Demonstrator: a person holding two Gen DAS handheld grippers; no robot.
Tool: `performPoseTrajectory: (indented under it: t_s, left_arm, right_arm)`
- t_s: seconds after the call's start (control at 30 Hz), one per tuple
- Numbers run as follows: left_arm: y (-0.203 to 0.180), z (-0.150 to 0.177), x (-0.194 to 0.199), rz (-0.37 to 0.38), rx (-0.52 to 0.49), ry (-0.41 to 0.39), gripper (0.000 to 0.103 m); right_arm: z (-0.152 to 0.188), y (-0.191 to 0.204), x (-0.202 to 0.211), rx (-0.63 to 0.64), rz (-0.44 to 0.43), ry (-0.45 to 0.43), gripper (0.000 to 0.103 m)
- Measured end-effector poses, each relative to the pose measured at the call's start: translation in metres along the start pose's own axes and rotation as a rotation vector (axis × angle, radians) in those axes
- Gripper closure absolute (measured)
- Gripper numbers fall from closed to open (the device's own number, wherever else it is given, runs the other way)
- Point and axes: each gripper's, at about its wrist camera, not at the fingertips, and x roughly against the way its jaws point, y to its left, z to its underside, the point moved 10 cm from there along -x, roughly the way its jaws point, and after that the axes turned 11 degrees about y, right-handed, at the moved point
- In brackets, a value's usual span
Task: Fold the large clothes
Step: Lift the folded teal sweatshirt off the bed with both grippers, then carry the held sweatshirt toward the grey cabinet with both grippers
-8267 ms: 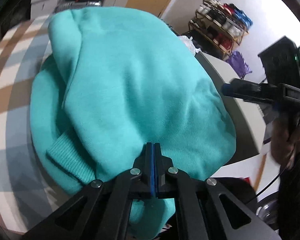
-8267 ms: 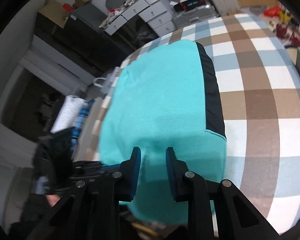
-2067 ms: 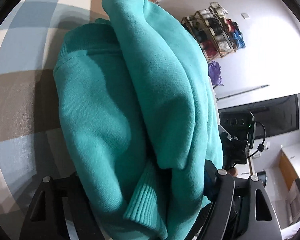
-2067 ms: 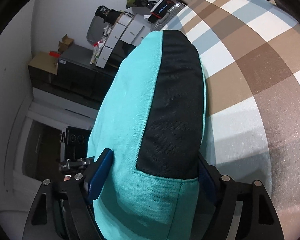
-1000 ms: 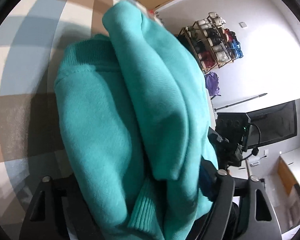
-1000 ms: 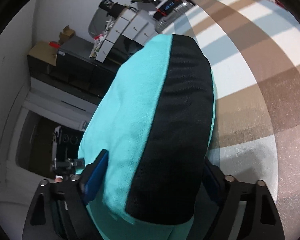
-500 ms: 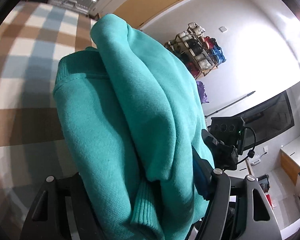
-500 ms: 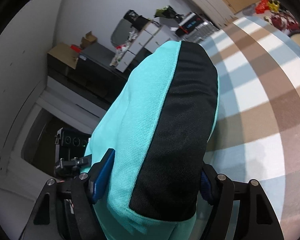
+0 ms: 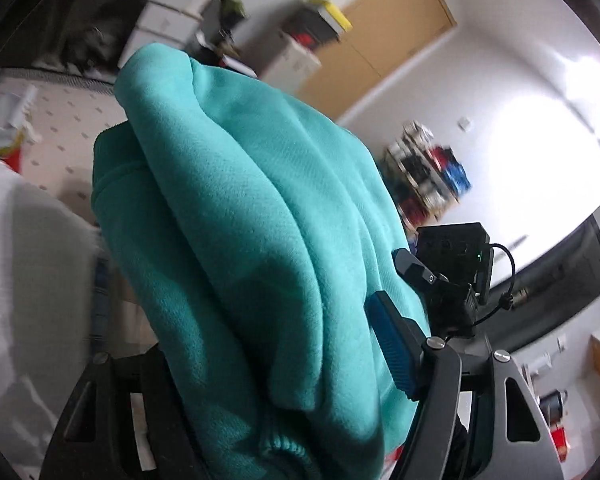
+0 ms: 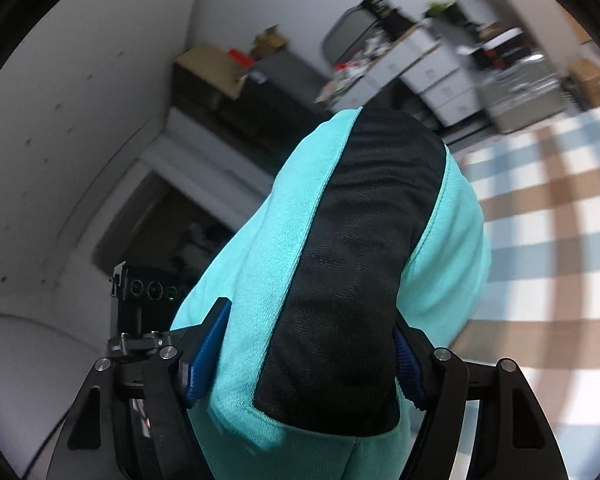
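Garment: a folded teal sweatshirt (image 9: pixel 236 248) fills the centre of both wrist views, bundled thick, a black panel (image 10: pixel 352 280) on one face
Left gripper (image 9: pixel 260 360): clenched on the bundle; blue pad pressing its right side; the other finger hidden by cloth
Right gripper (image 10: pixel 304 356): grasping the same bundle, pads on both flanks
Progress: folding looks done; bundle held clear of the checked cover (image 10: pixel 548 240) at right; setting down seems left
Writing: none legible; background blurred
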Motion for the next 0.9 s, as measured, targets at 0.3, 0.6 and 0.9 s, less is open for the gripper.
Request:
performPoseTrajectory:
  t_s: [0.3,0.6,0.9]
  left_arm:
    - [0.022,-0.024,0.118,-0.097,0.000,-0.152,0.036]
    - [0.142,-0.014,0.070,-0.241,0.187,-0.035,0.036]
    - [0.243,0.005,0.005,-0.088,0.340,0.007,0.021]
  right_arm:
    - [-0.052,0.111,-0.086,0.112,-0.158,0.010,0.030]
    - [-0.019,0.092,-0.210,-0.067,-0.271,0.055,0.029]
    - [0.051,0.026,-0.245,0.055,0.013,0.137,0.027]
